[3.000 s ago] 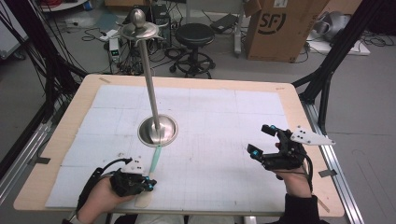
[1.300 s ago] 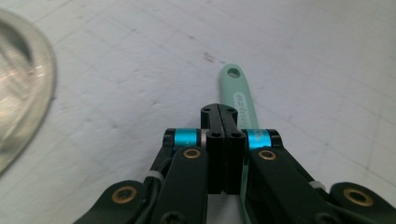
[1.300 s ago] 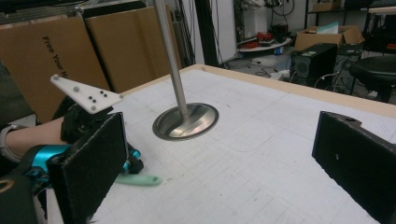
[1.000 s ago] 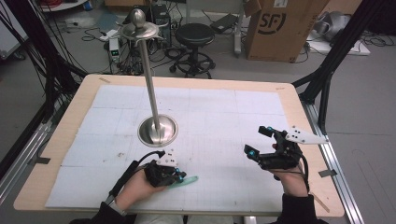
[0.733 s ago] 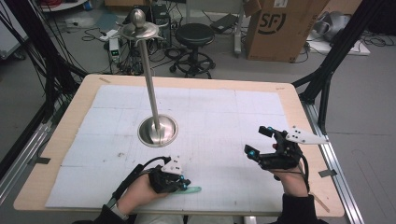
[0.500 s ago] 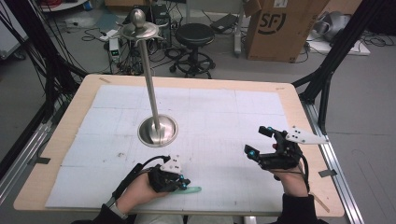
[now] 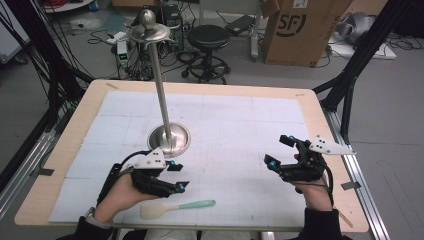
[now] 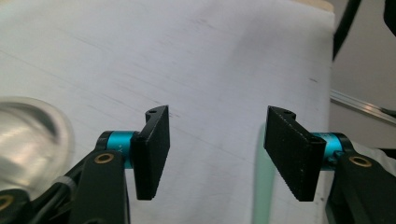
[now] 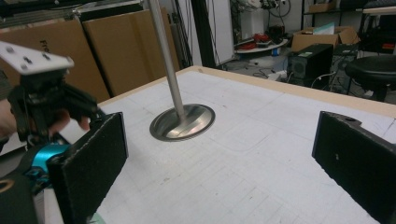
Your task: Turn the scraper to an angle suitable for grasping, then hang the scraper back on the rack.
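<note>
My left claw (image 7: 175, 176) has just been opening and stands spread with nothing between its jaws, above the spoon (image 7: 176, 207) lying flat at the bench's (image 7: 300, 107) near edge — apparently set down there — while my right claw (image 7: 281, 152) hovers spread, idle.

A lab or workshop: floor cables (image 7: 65, 75), cardboard boxes (image 7: 300, 30), a stool (image 7: 207, 37) and black rig struts (image 7: 360, 55) surround the table (image 7: 75, 125).

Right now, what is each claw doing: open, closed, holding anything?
Left claw: jaws just opened, empty; the spatula lies on the table beside it.
Right claw: open, empty.
</note>
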`<action>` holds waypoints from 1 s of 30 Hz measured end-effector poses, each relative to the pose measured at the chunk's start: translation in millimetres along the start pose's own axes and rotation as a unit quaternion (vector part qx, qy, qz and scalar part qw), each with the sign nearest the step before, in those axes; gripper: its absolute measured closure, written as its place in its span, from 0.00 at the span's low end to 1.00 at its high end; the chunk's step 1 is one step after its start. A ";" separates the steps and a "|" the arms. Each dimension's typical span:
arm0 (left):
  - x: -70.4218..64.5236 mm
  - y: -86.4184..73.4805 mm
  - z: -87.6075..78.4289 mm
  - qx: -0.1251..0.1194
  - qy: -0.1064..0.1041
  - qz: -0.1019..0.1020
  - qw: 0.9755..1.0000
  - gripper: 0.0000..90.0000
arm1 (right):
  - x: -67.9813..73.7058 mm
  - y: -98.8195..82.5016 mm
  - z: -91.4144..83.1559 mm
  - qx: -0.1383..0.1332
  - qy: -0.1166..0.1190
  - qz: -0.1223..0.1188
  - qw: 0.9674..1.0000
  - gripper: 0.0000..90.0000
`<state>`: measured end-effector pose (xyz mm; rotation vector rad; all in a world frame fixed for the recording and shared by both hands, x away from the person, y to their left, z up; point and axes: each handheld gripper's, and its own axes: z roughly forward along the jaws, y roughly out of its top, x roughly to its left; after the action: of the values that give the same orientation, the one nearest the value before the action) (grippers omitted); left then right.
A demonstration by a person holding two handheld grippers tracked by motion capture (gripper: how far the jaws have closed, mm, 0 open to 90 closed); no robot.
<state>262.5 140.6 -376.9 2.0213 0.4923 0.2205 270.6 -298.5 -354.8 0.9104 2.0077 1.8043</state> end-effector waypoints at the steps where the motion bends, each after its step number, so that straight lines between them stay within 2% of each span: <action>1: 2.0 0.5 -5.1 -0.013 0.007 -0.003 1.000 0.37 | 0.1 -0.1 0.5 0.001 -0.001 0.000 1.000 0.02; 7: 14.1 0.6 -32.9 -0.056 0.021 -0.006 0.998 0.24 | 0.7 -0.7 2.7 0.004 0.002 -0.004 1.000 0.03; 9: 15.8 1.1 -38.7 -0.068 0.016 -0.008 0.998 0.23 | 0.4 -0.8 2.5 0.004 0.001 -0.003 1.000 0.02; 12: 16.4 1.3 -40.5 -0.073 -0.002 -0.022 0.997 0.18 | -0.1 -1.0 2.3 0.004 0.001 -0.002 1.000 0.02; 13: 15.9 0.9 -39.5 -0.072 -0.007 -0.019 0.997 0.17 | -0.1 -1.0 2.4 0.004 0.000 -0.002 1.000 0.02; 17: 11.1 0.6 -32.3 -0.044 -0.026 0.001 0.999 0.16 | 0.5 -0.8 1.7 0.002 0.000 -0.002 1.000 0.03; 21: 6.7 3.0 -23.6 -0.021 -0.051 0.014 0.998 0.18 | 0.4 -1.9 -0.8 0.001 -0.001 0.000 1.000 0.03; 23: 4.7 2.3 -17.5 0.003 -0.056 0.027 0.998 0.22 | -0.2 -3.4 -1.2 0.001 -0.003 0.003 1.000 0.03; 26: 5.0 1.5 -8.9 0.051 -0.068 0.032 0.996 0.23 | 0.9 -3.1 -0.1 0.002 -0.003 0.004 1.000 0.03; 28: 4.7 2.1 -5.1 0.075 -0.080 0.038 0.993 0.23 | 2.0 -1.9 0.5 0.000 -0.001 0.000 1.000 0.03; 30: 4.6 1.8 -2.1 0.088 -0.088 0.044 0.991 0.24 | 2.5 -1.4 1.0 -0.002 -0.001 -0.002 1.000 0.03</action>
<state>266.3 143.6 -374.5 2.2137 0.3204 0.0535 269.0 -296.1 -355.8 0.9075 2.0030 1.8037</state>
